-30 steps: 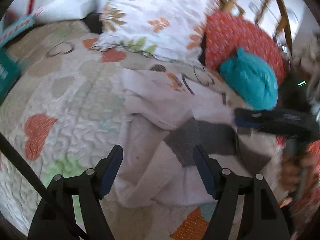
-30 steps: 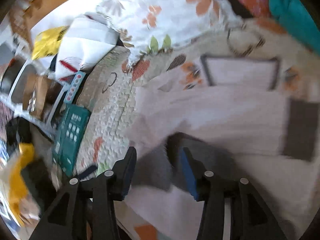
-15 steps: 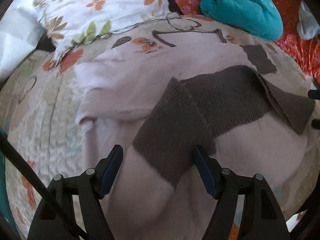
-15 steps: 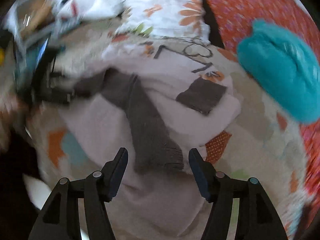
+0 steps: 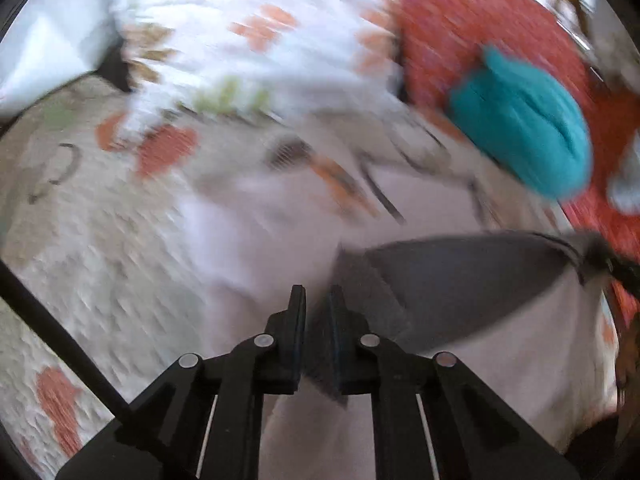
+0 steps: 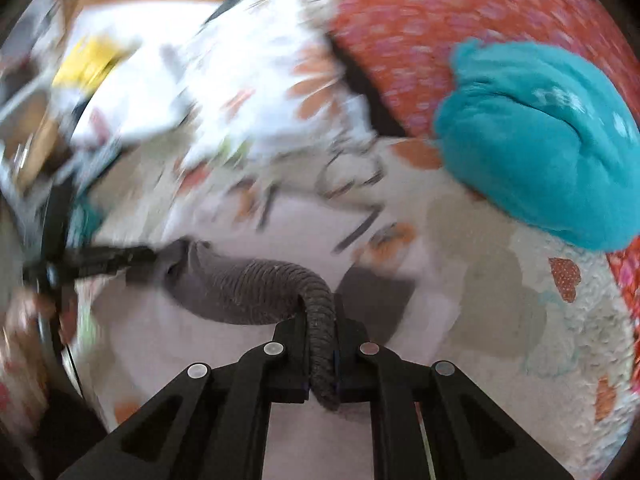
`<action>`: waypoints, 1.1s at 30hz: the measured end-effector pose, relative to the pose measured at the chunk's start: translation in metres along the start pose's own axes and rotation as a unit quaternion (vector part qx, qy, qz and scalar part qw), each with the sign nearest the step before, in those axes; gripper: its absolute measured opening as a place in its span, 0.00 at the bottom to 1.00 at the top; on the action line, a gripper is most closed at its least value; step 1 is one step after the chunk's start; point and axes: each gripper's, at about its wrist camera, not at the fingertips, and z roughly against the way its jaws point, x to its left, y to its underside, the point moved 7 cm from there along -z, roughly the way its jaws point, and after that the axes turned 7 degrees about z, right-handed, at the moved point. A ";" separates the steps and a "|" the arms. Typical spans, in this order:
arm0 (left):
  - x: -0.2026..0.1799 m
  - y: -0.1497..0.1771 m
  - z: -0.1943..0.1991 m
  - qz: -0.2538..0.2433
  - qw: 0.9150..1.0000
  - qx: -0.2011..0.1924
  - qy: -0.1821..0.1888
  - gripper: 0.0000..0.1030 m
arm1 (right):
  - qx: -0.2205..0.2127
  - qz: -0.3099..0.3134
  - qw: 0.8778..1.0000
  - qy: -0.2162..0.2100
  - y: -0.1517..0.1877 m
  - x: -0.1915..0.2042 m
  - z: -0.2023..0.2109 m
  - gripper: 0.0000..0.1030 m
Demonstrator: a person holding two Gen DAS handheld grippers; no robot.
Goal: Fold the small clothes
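We pinch the grey waistband [image 6: 256,284] in both tongs [image 5: 317,320] [image 6: 320,344]; pulling apart risks slipping the cloth free.

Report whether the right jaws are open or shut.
Shut: the right gripper has just been closing, pinching the grey ribbed band.

Both jaws have just closed: the left hand-held gripper [image 5: 317,300] and right hand-held gripper [image 6: 320,320] each pinch grey fabric, angled downward.
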 end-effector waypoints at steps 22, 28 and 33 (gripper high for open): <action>0.053 0.035 0.019 0.002 0.994 0.036 -0.105 0.69 | -0.025 -0.030 0.996 0.082 -0.007 0.003 -0.010 0.49; 0.103 0.022 0.056 0.099 0.991 0.002 -0.095 0.69 | 0.054 0.069 0.996 -0.036 0.008 0.142 -0.080 0.26; 0.129 0.012 0.069 0.198 0.979 -0.008 -0.035 0.70 | 0.113 0.114 0.987 -0.032 -0.002 0.205 -0.164 0.26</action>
